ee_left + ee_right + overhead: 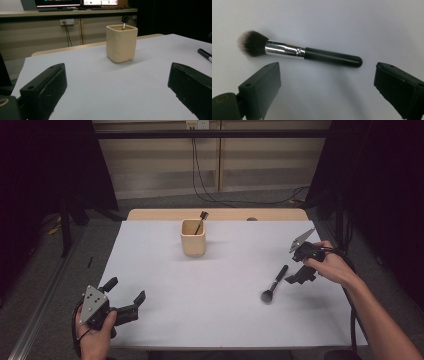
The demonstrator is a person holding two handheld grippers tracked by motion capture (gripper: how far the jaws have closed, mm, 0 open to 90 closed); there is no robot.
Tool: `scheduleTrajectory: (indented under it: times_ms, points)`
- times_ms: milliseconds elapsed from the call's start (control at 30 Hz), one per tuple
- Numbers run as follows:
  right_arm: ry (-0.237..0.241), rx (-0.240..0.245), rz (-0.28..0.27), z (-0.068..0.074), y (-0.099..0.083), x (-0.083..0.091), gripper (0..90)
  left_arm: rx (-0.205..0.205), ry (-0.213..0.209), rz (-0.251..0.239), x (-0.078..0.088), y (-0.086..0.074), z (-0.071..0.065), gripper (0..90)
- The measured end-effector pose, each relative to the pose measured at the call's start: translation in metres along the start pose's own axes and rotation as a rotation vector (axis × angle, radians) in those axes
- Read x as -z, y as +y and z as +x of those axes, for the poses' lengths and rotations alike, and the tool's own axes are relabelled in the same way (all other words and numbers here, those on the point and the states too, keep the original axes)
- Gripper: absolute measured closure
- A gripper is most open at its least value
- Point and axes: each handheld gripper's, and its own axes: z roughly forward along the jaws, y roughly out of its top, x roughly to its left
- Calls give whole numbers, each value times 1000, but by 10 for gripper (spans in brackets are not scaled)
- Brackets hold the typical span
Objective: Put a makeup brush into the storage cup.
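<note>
White sheet covers the table (165, 320); dim room, dark curtains at both sides, cables trailing on the floor behind.

Step in hand, as I judge it: pick up the makeup brush (274, 283) with the right gripper (296, 268) and stand it in the beige cup (193, 237), where another brush (201, 221) already leans.

Brush lies flat on the sheet, right of centre, well apart from the cup, bristles toward the person. In the right gripper view the brush (299, 51) lies crosswise just beyond the jaw tips.

To do it well: lower until the jaws straddle the black handle near the silver ferrule, not the bristles; close squarely across the handle so it does not roll; lift clear before tilting it upright over the cup.

Right gripper: jaws spread wide, holding nothing, not touching the brush.

Left gripper (123, 296): jaws also wide apart, empty, near the front-left corner, pointed toward the cup (121, 43).
</note>
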Motion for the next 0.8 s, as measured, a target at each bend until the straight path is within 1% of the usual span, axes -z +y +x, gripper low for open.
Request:
scheduleTrajectory:
  times_ms: [33,67,100,133,200,267,300,333,367,400,433,467,500,533,567,600,633,700,767,800]
  points:
    - [7,16,8,-1,1,0,63,1,0,1,0,0,0,23]
    - [27,35,32,-2,3,0,55,-3,0,4,0,0,0,23]
    - [58,54,51,-2,5,0,34,-3,-1,4,0,0,0,23]
    - [84,64,56,-2,6,0,31,-1,0,2,0,0,0,23]
    - [74,93,75,-2,9,-3,56,1,3,1,0,0,0,23]
    - [87,138,99,-3,11,-6,36,9,4,-3,1,0,1,21]
    - [87,143,108,-3,12,-6,41,11,8,-4,1,0,1,21]
    - [67,161,86,-3,12,-8,69,10,8,-4,1,0,1,21]
    - [62,169,80,-3,13,-9,85,10,9,-5,1,0,1,20]
    - [67,161,92,-4,13,-11,62,11,8,-5,1,0,1,20]
    - [69,173,105,-4,14,-13,60,10,7,-4,1,0,1,19]
    - [64,200,113,-4,14,-15,76,11,5,-3,0,0,1,20]
    - [58,212,119,-4,14,-17,76,7,2,-2,0,0,1,20]
    - [57,201,129,-4,15,-19,74,7,2,0,0,0,1,20]
    - [55,201,145,-3,16,-20,82,3,1,3,0,0,1,20]
    - [50,239,147,-4,17,-21,83,3,3,4,0,0,1,19]
    - [53,227,153,-2,18,-21,74,9,1,2,0,0,1,17]
    - [55,255,161,-3,20,-24,79,10,2,2,0,0,1,17]
    - [54,263,181,-3,20,-28,82,8,2,4,0,-1,2,17]
    - [53,282,185,-5,20,-31,83,9,1,4,-1,-1,1,17]
